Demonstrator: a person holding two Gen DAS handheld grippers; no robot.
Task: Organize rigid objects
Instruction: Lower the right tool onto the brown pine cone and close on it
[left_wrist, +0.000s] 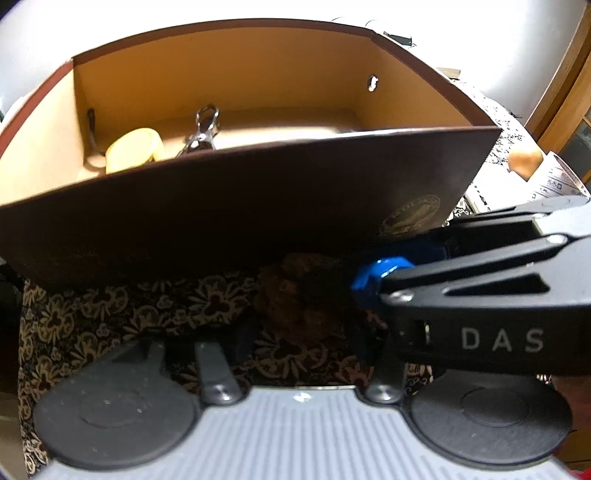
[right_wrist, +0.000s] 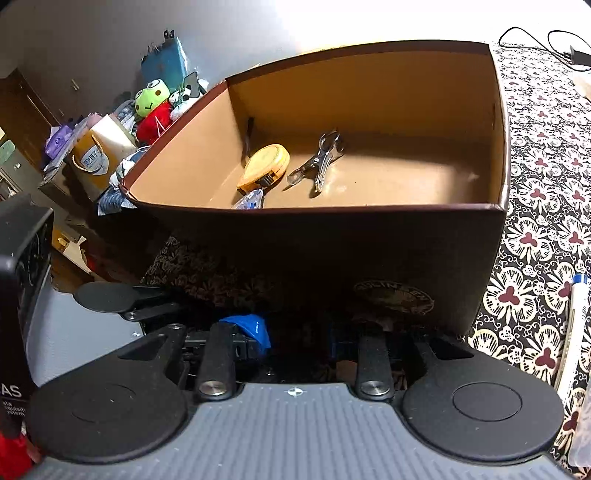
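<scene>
I have both grippers low against the near wall of the brown box (right_wrist: 369, 243). My right gripper (left_wrist: 373, 280) reaches across in front of that wall with a blue object (left_wrist: 384, 267) at its fingertips; I cannot tell how tightly it pinches. My left gripper's fingers are hidden in shadow. Inside the box lie a yellow tape measure (right_wrist: 264, 164) and, just beside it, a metal clip (right_wrist: 317, 162).

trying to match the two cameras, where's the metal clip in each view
Left wrist: the metal clip pokes up behind the box's near wall, upper left of centre, right of the yellow tape measure.
Right wrist: it lies on the box floor, just above centre.
Shared landmark: the brown box.
</scene>
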